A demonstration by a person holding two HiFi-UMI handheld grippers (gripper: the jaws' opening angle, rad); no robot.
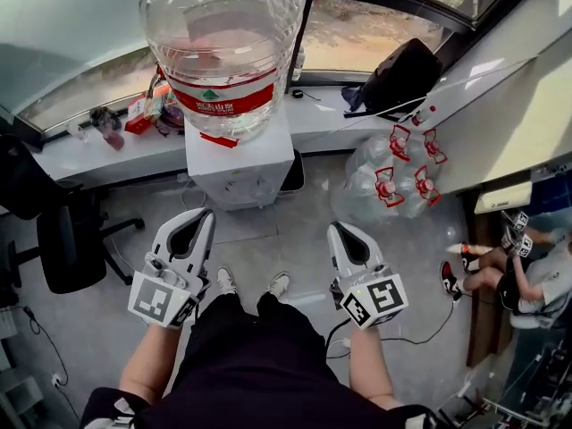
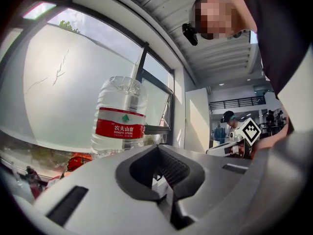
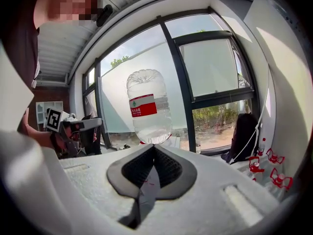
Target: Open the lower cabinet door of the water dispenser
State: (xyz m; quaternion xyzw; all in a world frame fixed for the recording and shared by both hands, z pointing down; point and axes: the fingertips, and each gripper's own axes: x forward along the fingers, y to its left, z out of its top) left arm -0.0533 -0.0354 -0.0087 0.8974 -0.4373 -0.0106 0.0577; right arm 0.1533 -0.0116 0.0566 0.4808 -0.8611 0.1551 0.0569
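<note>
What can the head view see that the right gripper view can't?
Only the head view: the person's shoes on the floor and a black office chair off to the left.

Only the right gripper view: the ribbed ceiling overhead, and a close look at the right tool, whose dark pads are pressed together with nothing between them.

Both: the big water bottle with its red label, the black backpack by the window, and the spare bottles with red handles.
</note>
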